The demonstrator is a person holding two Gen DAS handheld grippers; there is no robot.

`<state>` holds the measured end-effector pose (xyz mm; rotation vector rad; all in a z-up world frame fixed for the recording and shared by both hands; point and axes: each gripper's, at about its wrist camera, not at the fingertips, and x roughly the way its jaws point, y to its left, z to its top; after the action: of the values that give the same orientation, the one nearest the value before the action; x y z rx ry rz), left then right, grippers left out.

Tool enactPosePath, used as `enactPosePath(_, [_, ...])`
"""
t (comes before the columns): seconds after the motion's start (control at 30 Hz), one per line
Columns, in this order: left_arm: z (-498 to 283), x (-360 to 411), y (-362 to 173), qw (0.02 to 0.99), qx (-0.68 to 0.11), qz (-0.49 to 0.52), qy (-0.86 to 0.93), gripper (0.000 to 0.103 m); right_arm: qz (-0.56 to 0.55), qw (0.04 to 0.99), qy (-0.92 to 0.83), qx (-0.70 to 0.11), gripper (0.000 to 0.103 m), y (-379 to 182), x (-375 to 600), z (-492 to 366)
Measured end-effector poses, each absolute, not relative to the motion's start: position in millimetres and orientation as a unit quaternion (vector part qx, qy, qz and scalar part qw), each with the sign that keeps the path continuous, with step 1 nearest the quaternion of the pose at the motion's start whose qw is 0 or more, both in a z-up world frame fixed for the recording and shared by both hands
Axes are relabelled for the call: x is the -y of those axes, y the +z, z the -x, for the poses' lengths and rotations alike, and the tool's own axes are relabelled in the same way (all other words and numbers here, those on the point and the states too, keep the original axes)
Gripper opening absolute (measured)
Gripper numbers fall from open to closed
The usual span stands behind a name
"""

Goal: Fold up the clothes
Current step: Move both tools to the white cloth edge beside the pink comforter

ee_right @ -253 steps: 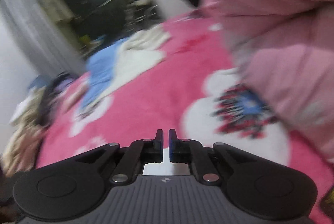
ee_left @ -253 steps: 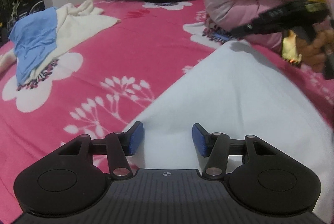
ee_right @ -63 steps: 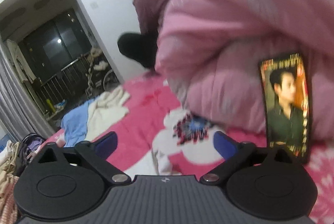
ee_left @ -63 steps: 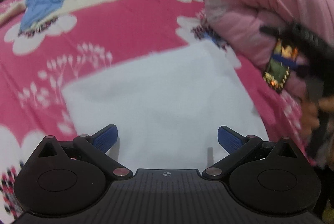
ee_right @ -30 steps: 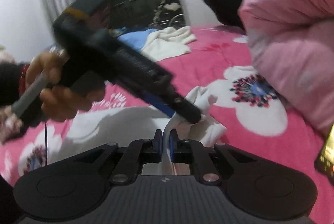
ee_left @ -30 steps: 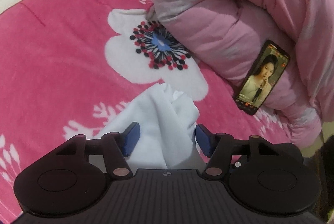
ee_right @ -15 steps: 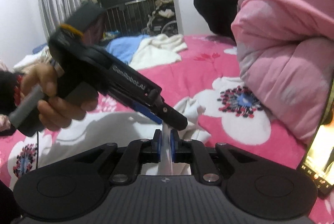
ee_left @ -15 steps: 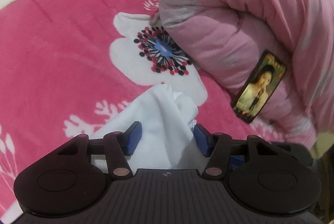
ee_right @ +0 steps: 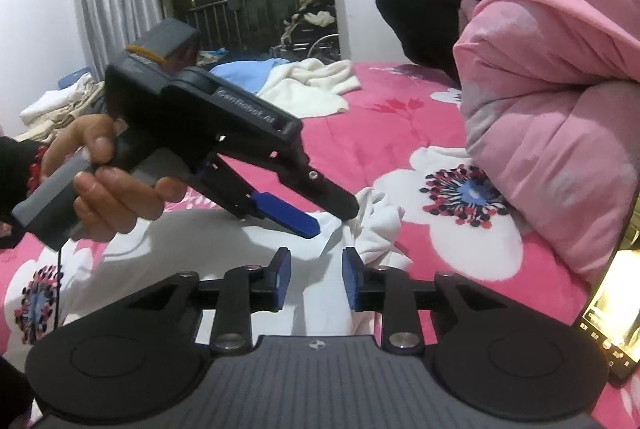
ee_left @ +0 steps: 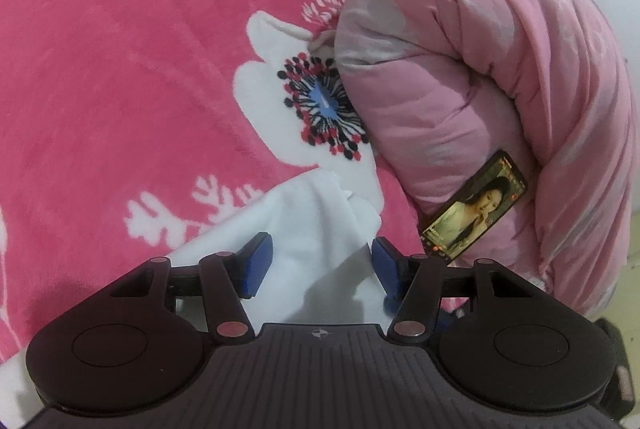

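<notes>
A white garment [ee_left: 316, 229] lies on the pink flowered bedspread [ee_left: 120, 77], with a bunched corner pointing toward the pink quilt. My left gripper [ee_left: 320, 265] is open with its blue pads on either side of that corner. In the right wrist view the same garment [ee_right: 376, 225] lies ahead, and the left gripper [ee_right: 328, 217] reaches over it from the left with its jaws apart. My right gripper [ee_right: 314, 279] is open just above the white cloth and holds nothing.
A rolled pink quilt [ee_left: 500, 89] lies to the right, with a lit phone [ee_left: 476, 209] leaning against it. A blue and cream pile of clothes [ee_right: 296, 81] lies farther back on the bed. A person in dark trousers [ee_right: 420, 17] sits at the far edge.
My right gripper was shut on the white cloth and has opened, letting it go. My left gripper has opened a little wider around the bunched corner.
</notes>
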<state>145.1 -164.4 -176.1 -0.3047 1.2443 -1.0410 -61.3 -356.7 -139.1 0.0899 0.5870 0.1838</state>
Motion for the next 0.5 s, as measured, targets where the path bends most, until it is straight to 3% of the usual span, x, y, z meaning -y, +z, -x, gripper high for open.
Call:
enactPosePath(0.2, [-149, 161, -179, 0.672, -0.553, 0.144, -0.472, 0.056, -0.043, 0.96, 0.075, -0.267, 0.035, -141, 359, 51])
enactPosePath(0.5, [-152, 161, -179, 0.668, -0.553, 0.148, -0.475, 0.056, -0.085, 0.939, 0.113, -0.315, 0.037, -151, 367, 42])
